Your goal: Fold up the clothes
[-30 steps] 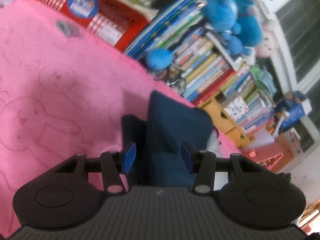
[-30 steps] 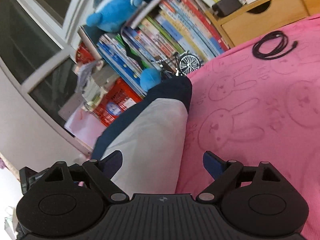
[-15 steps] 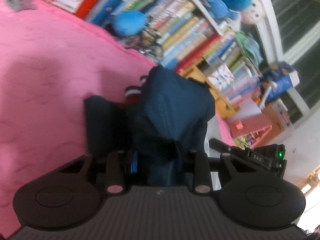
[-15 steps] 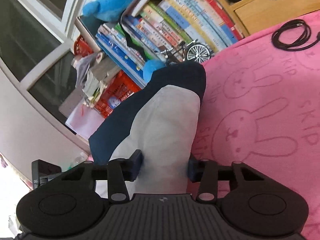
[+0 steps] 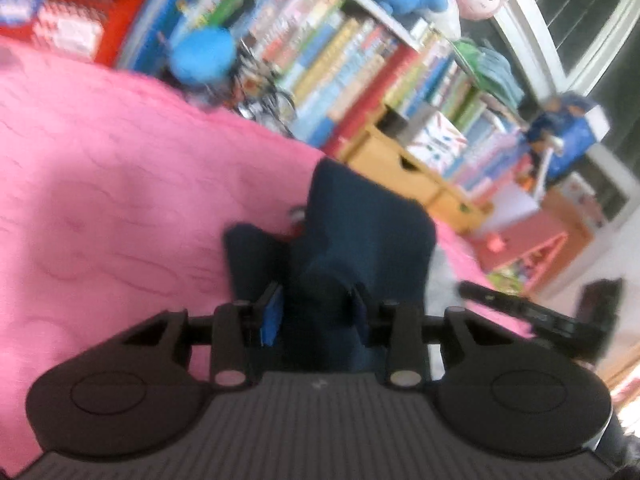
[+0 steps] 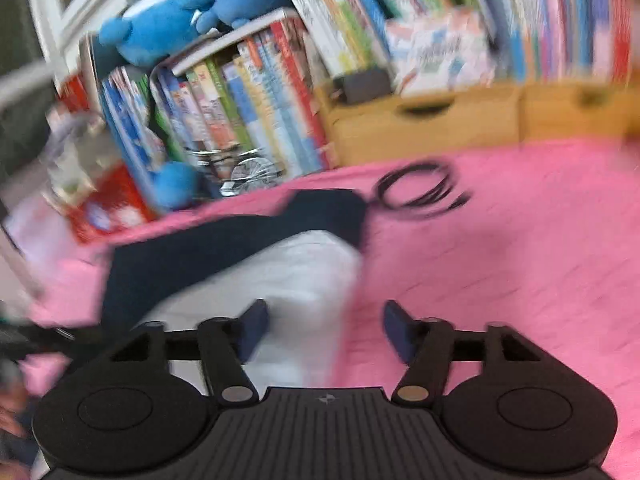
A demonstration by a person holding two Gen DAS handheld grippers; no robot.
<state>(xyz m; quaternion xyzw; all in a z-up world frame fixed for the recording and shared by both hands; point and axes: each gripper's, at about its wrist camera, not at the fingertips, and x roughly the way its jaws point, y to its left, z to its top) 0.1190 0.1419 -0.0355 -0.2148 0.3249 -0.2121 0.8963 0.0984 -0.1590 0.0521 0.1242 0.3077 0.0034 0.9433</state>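
Soft even daylight, heavy motion blur in both views, fisheye bending at edges, faint shadows.

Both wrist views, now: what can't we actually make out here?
- Left wrist: what the left tongs pinch of the navy garment is hidden by bunched cloth.
- Left wrist: the small red-and-white bit behind the garment is mostly covered and blurred.
- Right wrist: motion blur smears the book spines and the black cable; no text readable.
- Right wrist: the garment's near edge is cut off by the right tongs body.
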